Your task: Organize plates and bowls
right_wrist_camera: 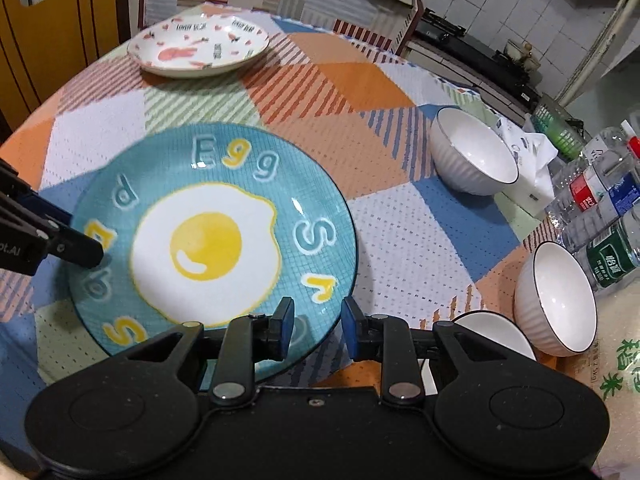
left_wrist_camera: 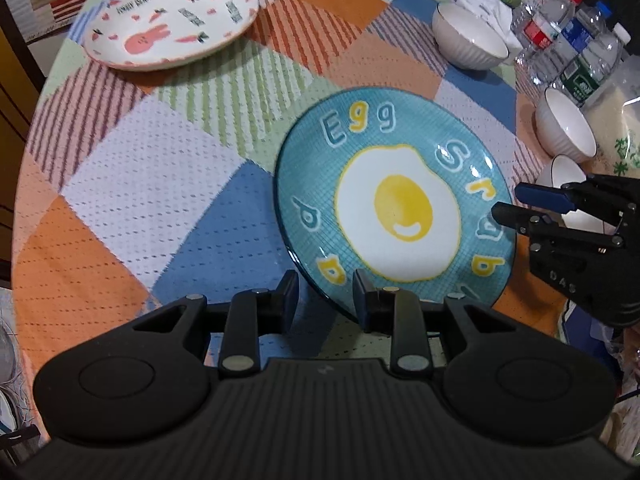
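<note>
both tools, left tool (left_wrist_camera: 325, 294) and right tool (right_wrist_camera: 318, 326), sit apart at opposite rims of the egg plate (left_wrist_camera: 394, 208) mid-desk (left_wrist_camera: 160, 184), so I'd bite both rims evenly, lift it level, then carry it to the bunny plate (left_wrist_camera: 172, 20) at the far edge

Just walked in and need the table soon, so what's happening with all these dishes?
A person holding two grippers is sorting dishes on the patchwork tablecloth. Both the left gripper and right gripper are open at opposite edges of the round blue fried-egg plate, not clamping it. The white rabbit-and-carrot plate sits apart at the far side. Three white ribbed bowls wait on the right, unstacked, beside plastic water bottles.
</note>
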`<state>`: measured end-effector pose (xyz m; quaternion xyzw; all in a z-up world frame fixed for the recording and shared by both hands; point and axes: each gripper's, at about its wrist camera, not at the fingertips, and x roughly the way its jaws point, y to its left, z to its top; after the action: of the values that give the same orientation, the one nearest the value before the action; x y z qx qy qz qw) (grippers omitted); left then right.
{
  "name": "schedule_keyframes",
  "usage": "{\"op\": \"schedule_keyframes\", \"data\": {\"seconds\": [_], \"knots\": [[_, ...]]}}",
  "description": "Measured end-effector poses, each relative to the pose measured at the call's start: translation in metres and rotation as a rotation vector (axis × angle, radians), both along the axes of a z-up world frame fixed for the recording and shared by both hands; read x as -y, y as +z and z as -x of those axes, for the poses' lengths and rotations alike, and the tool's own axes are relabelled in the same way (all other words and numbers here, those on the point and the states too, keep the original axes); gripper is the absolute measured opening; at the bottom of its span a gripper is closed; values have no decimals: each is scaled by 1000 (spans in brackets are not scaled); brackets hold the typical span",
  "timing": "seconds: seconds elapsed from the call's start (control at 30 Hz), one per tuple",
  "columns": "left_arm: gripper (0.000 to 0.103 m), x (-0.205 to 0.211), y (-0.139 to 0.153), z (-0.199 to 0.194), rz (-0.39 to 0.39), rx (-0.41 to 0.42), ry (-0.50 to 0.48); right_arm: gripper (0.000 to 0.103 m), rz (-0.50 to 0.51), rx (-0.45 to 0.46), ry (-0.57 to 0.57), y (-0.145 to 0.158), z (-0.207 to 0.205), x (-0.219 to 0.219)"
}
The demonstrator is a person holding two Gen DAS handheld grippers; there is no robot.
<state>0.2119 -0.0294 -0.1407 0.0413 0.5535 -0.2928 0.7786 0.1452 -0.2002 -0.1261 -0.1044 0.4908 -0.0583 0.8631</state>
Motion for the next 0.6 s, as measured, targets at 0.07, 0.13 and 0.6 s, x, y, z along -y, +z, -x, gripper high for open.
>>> {"op": "schedule_keyframes", "data": {"seconds": [0.07, 0.13, 0.6], "knots": [[27, -6, 7, -2, 4, 10, 12, 30, -42, 16, -12, 7, 0, 4], [27, -12, 17, -4, 8, 26, 19, 30, -100, 35, -13, 15, -1, 7], [49, -54, 86, -47, -67, 204, 24, 42, -431, 102, 181, 101, -52, 5]]}}
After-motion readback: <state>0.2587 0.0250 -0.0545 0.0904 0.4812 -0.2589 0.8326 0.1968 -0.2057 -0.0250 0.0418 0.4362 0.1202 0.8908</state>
